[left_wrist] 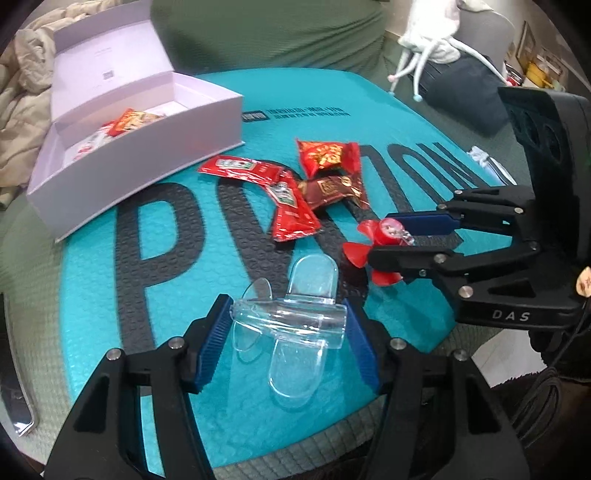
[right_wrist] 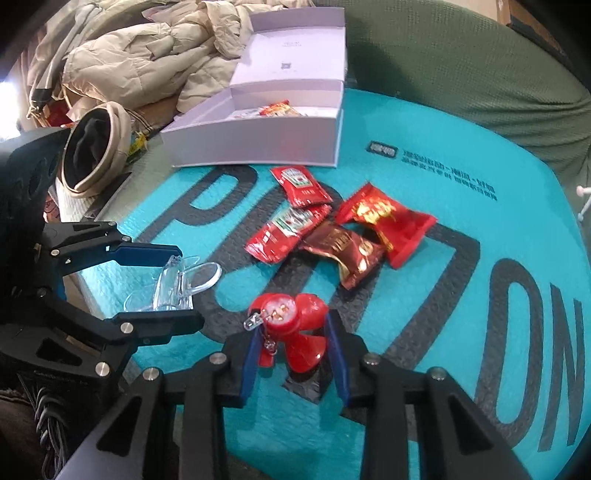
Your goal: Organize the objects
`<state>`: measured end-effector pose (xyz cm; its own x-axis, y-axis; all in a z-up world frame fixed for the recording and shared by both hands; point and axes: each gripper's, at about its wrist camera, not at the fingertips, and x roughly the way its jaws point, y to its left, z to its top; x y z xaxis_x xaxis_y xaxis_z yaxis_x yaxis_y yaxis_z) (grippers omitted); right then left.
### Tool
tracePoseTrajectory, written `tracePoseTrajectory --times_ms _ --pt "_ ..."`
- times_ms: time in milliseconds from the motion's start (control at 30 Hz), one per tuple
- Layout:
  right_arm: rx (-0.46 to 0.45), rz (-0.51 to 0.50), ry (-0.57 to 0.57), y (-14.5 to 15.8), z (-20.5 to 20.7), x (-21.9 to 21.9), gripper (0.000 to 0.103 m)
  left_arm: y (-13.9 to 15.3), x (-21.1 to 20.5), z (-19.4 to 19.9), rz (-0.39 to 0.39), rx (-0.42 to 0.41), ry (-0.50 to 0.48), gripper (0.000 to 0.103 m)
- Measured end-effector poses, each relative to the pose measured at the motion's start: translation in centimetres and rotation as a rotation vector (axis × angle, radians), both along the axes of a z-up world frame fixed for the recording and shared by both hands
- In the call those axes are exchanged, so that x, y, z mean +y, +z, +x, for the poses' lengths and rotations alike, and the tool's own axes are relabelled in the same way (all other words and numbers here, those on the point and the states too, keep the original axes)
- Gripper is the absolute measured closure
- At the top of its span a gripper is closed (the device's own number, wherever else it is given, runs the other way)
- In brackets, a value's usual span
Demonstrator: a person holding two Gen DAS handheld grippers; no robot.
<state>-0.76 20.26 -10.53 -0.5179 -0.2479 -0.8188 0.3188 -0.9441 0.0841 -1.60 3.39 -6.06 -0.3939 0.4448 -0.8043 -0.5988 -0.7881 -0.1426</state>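
A clear plastic clip (left_wrist: 291, 325) sits between the blue pads of my left gripper (left_wrist: 284, 306), which is shut on it just above the teal mat (left_wrist: 110, 295). My right gripper (right_wrist: 293, 328) is shut on a small red fan-shaped toy (right_wrist: 310, 350) with a keychain. Each gripper shows in the other's view: the right gripper (left_wrist: 382, 238) with the red toy (left_wrist: 356, 254), the left gripper (right_wrist: 188, 286) with the clip (right_wrist: 192, 277). Two red sachets (left_wrist: 291, 210), a red packet (left_wrist: 325, 155) and a brown packet (left_wrist: 332, 188) lie mid-mat. An open pale box (left_wrist: 147, 155) behind them holds several packets.
A beige jacket (right_wrist: 147, 55) is heaped behind the box, its sleeve cuff (right_wrist: 99, 147) by the mat's edge. Green upholstery (left_wrist: 277, 33) backs the mat. A dark bag (left_wrist: 465, 96) and a white soft toy (left_wrist: 432, 33) lie at the far right.
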Motion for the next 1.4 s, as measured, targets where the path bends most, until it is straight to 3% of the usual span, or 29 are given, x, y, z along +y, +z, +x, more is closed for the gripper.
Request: tracePoseTrajectory --times_ms 833,1133,1400 --pt "0.098 -0.069 0.309 5.0 -1.1 -8.5 0.069 3.5 -9.3 2.8 0.013 0.050 0.379 0.043" --pt "0.107 -0.083 0.385 6.2 -1.3 -8.7 0.069 4.8 -9.5 2.9 0.010 0.068 0.468 0.043" --pt "0.142 -0.116 0.418 7.7 -2.0 -7.9 0.069 6.0 -8.3 2.4 -0.031 0.083 0.482 0.043"
